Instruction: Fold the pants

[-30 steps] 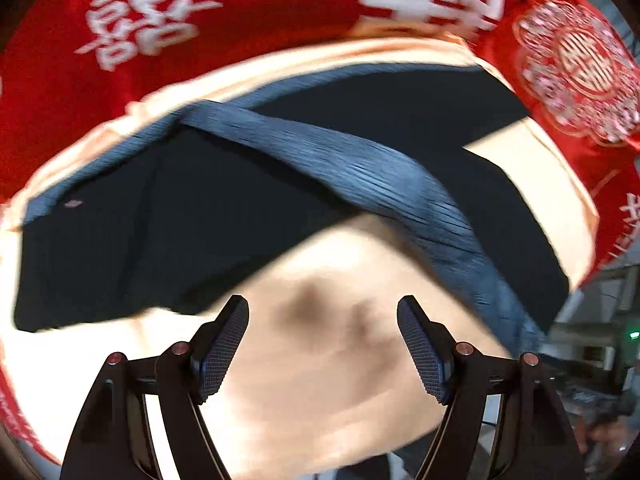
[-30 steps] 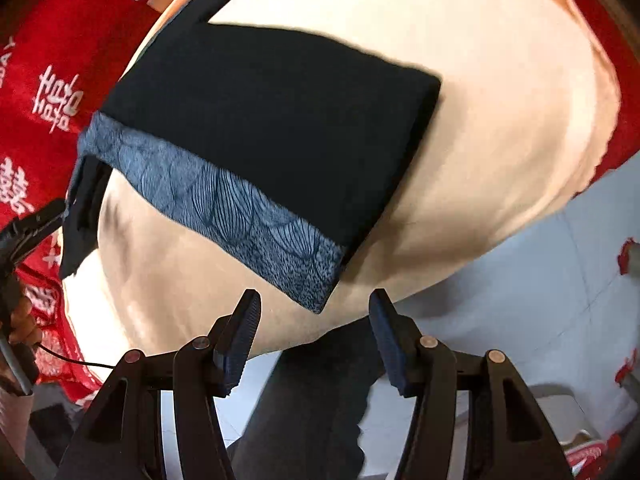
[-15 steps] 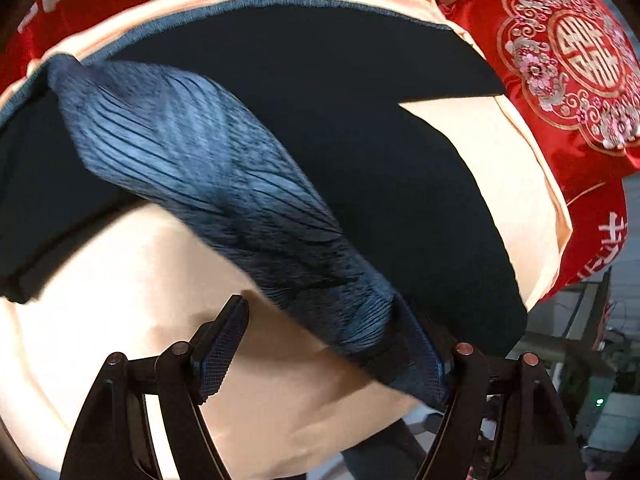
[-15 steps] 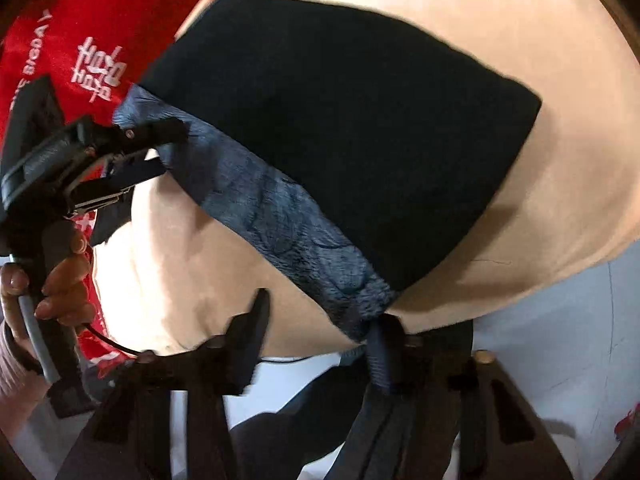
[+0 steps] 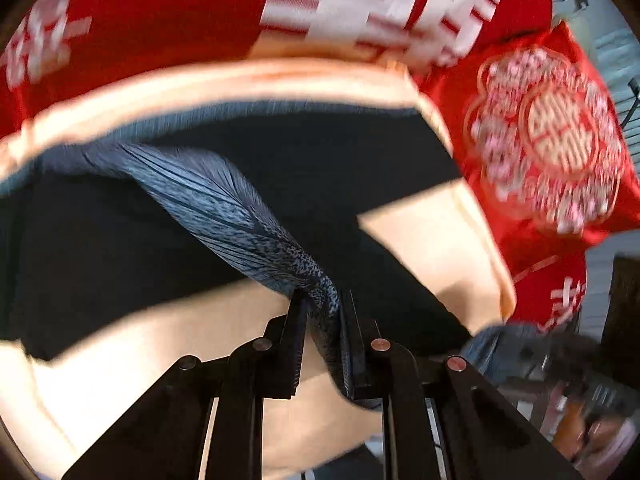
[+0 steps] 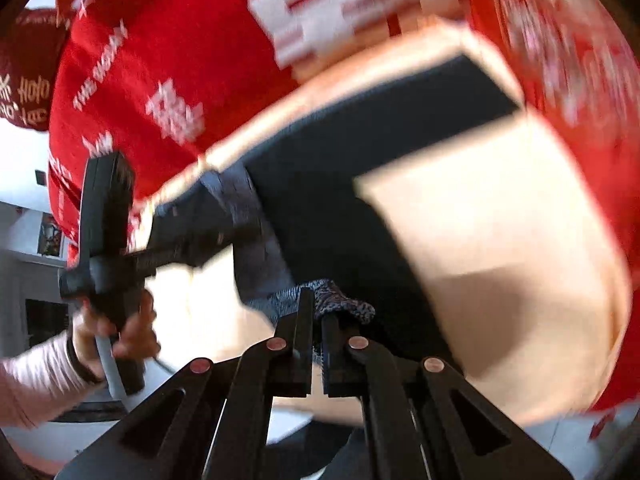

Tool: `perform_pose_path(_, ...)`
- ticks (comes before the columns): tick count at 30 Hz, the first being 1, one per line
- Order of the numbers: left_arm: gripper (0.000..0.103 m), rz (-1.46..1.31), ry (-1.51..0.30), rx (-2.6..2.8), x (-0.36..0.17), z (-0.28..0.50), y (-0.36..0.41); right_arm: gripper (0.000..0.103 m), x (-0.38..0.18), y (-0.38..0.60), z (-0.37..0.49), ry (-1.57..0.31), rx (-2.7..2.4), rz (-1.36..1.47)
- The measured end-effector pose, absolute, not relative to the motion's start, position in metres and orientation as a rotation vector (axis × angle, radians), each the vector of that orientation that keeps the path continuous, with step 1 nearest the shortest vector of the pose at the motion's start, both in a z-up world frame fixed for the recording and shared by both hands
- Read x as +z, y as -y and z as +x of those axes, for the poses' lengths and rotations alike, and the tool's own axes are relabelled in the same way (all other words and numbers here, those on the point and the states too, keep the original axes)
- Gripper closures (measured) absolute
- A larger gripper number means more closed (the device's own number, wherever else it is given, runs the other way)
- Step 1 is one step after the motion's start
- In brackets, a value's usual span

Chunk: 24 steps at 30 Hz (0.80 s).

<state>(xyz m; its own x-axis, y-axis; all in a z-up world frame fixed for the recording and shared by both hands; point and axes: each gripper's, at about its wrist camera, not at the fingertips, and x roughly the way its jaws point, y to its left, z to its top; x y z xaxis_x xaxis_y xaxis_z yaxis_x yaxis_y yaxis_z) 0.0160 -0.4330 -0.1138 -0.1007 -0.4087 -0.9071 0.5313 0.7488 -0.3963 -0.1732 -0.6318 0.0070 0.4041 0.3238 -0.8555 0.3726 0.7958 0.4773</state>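
Note:
The black pants (image 5: 120, 248) with a blue-grey patterned band (image 5: 224, 208) lie on a cream surface (image 5: 432, 248). My left gripper (image 5: 322, 308) is shut on the band's near end and lifts it, so the band twists up off the black cloth. In the right wrist view the pants (image 6: 360, 152) stretch away from me. My right gripper (image 6: 316, 312) is shut on the other patterned corner (image 6: 340, 300) of the band. The left gripper (image 6: 108, 232), held by a hand, shows at the left of that view, gripping the band.
Red cloth with white characters (image 5: 160, 12) covers the area behind the cream surface. A red embroidered cushion (image 5: 552, 140) lies at the right. The cream surface's near edge (image 6: 520, 392) drops to a pale floor. The image is motion-blurred.
Both grippers were open a second ago. They closed on the two ends of the patterned band and are lifting it off the surface.

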Motion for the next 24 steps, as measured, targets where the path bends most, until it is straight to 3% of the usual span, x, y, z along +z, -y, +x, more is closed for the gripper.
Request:
perform_pose_path(9, 0.085, 0.217, -1.321, -0.662, -0.087, 0.090, 0.453, 0.099, 0.016, 0.745, -0.043, -1.127, -0.118, 0.625)
perform_pose_path(20, 0.085, 0.326, -1.430, -0.418, -0.153, 0.105, 0.426, 0.095, -0.049, 0.799, 0.013, -1.287, -0.244, 0.477)
perform_pose_path(21, 0.085, 0.330, -1.432, -0.409, -0.157, 0.105, 0.427, 0.090, -0.049, 0.799, 0.013, -1.293, -0.247, 0.467)
perform_pose_path(23, 0.085, 0.347, -1.430, -0.394, -0.164, 0.105, 0.431, 0.068, -0.047, 0.799, 0.015, -1.295, -0.233, 0.455)
perform_pose_path(24, 0.085, 0.356, -1.426, -0.389, -0.165, 0.105, 0.433, 0.050, -0.044, 0.798, 0.016, -1.288, -0.220, 0.455)
